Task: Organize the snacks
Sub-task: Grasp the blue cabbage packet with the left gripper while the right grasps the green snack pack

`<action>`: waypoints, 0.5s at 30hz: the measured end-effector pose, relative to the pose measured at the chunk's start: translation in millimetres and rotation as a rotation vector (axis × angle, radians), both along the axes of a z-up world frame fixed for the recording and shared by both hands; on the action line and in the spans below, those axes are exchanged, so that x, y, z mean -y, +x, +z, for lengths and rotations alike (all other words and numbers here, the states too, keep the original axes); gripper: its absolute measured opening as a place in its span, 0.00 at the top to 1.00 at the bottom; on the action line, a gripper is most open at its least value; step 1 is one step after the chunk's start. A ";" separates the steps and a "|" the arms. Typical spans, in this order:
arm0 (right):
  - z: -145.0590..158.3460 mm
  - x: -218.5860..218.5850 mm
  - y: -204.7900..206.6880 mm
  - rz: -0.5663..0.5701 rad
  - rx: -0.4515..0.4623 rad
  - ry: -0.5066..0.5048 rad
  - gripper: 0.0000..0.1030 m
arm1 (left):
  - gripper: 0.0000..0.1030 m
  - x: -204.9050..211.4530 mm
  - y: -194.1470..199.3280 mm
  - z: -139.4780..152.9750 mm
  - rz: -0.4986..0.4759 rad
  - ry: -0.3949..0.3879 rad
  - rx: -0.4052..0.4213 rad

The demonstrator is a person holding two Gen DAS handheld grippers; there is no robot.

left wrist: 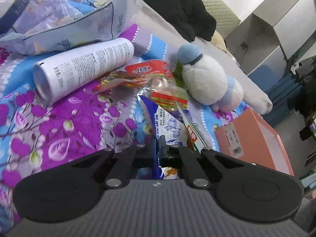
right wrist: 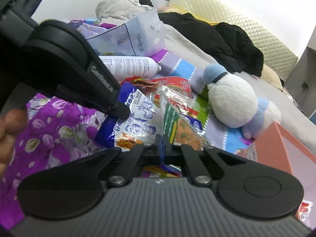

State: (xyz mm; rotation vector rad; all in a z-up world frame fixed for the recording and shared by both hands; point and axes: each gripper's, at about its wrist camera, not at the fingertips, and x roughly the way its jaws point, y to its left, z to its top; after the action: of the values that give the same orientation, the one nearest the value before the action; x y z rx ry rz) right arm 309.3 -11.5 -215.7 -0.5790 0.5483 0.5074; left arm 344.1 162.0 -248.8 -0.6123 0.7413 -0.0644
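Floral bedsheet [left wrist: 65,122]: purple, blue and white; fills the left and centre of both views; all items lie on it.
Black clothing [left wrist: 177,9]: heaped at the top centre of the left view, on a grey blanket [right wrist: 197,47].
Orange box [left wrist: 254,138]: open, at the right edge of both views, just beside the plush.
Plush toy [left wrist: 205,79]: white and pale blue, right of centre, lying beside the snack pile.
Pale bag [left wrist: 69,27]: translucent, upper left of the left view, resting on the bottle.
White bottle [left wrist: 83,67]: lying on its side, left of centre, base toward the camera.
Blue snack packet [right wrist: 136,124]: centre of both views, touching the green packet.
Green snack packet [right wrist: 181,122]: centre of the right view, its edge between the right fingers.
Red snack packet [left wrist: 150,71]: above the blue packet, near the bottle.
Left gripper [left wrist: 157,144]: fingers closed on the blue snack packet.
Right gripper [right wrist: 164,141]: fingers closed on the green snack packet.
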 end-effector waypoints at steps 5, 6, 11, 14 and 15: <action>9.4 12.0 -21.9 -0.001 0.002 -0.015 0.98 | 0.99 10.4 -30.9 7.7 0.011 -0.036 -0.007; 11.0 13.8 -25.8 -0.002 0.001 -0.017 0.98 | 0.99 11.9 -37.2 9.2 0.014 -0.034 -0.009; 19.1 22.8 -50.1 0.009 -0.002 -0.029 0.98 | 0.99 14.6 -69.9 17.3 0.032 -0.032 -0.017; 23.8 29.0 -65.6 0.016 0.000 -0.037 0.98 | 0.99 11.1 -92.2 21.2 0.061 -0.042 -0.020; 25.5 31.6 -70.8 0.016 0.001 -0.039 0.98 | 0.99 10.1 -98.9 22.2 0.071 -0.045 -0.020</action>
State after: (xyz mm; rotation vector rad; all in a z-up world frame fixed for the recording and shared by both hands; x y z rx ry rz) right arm 238.5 -43.1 -190.2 -0.6207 0.5537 0.5125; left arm 245.2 151.9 -226.6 -0.6822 0.7386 -0.0097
